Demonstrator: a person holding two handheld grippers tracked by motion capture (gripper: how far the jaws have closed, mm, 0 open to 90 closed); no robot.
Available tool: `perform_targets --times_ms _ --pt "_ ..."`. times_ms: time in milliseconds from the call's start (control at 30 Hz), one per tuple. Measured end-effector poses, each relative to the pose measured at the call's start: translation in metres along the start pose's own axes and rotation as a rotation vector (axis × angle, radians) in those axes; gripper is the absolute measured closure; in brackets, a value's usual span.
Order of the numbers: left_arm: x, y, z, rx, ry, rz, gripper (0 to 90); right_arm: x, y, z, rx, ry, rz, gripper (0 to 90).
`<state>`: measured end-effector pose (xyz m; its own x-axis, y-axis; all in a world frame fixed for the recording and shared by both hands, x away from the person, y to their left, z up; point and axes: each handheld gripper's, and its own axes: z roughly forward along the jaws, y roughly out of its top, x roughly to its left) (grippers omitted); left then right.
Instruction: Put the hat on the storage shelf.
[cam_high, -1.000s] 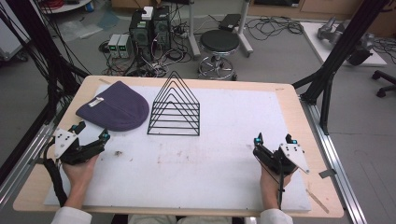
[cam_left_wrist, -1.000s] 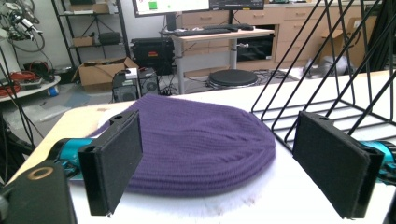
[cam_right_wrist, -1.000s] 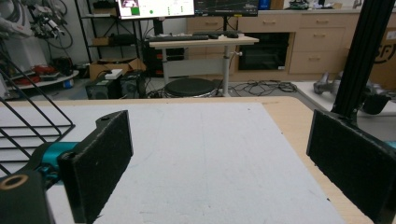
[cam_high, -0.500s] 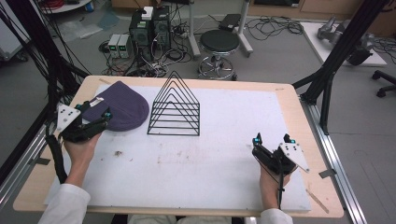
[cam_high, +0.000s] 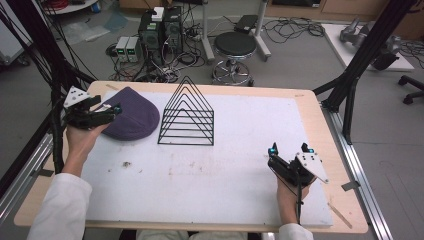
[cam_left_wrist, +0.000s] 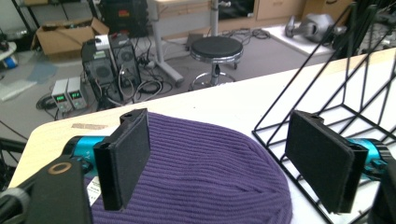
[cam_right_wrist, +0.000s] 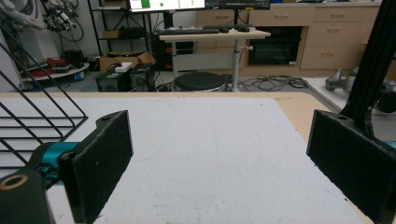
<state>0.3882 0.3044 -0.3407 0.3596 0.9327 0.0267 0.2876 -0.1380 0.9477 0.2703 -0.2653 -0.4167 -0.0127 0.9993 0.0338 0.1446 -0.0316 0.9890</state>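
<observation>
— Two grippers were over the table (cam_high: 240, 200), one in each hand. Where did the left one sit?

— The left gripper (cam_high: 111, 111) hung at the table's near-left part, its jaws spread wide with nothing between them. Just ahead of and below those jaws lay the purple knit beanie (cam_high: 132, 119), flat on the white mat (cam_high: 225, 165). In the left gripper view the beanie (cam_left_wrist: 205, 172) spread under both pads (cam_left_wrist: 126, 156), and I could not tell whether they touched the knit.

— And beyond the hat?

— To that gripper's far side, past the beanie, stood the black wire rack (cam_high: 188, 114), upright, a row of triangles on a flat base. Its near edge was just beside the beanie's edge. In the left gripper view the rack (cam_left_wrist: 336, 88) rose behind one jaw.

— The other hand?

— The right gripper (cam_high: 289, 149) was well apart from all that, low over bare mat, jaws equally wide and holding nothing. In the right gripper view, open mat (cam_right_wrist: 210, 154) lay between its pads (cam_right_wrist: 100, 163), with a corner of the rack (cam_right_wrist: 37, 107) off to its side.

— Anything past the table?

— A round black stool (cam_high: 235, 47) on the floor, beyond the rack.
</observation>
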Motion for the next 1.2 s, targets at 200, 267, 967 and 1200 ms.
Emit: perform_targets --times_ms 200,267,967,1200 --pt "-0.004 0.018 0.015 0.034 -0.019 0.009 21.8 0.001 0.000 0.000 0.001 0.006 -0.015 6.4" --pt "-0.006 0.022 0.020 0.060 -0.031 0.029 21.8 0.001 0.000 0.000 0.000 0.008 -0.016 6.4" --pt "-0.027 -0.006 0.064 0.513 -0.236 0.374 22.3 0.010 -0.003 0.006 0.047 0.089 -0.085 6.3" --pt "-0.028 -0.014 0.071 0.592 -0.257 0.423 24.1 0.009 -0.003 0.005 0.044 0.087 -0.079 6.3"
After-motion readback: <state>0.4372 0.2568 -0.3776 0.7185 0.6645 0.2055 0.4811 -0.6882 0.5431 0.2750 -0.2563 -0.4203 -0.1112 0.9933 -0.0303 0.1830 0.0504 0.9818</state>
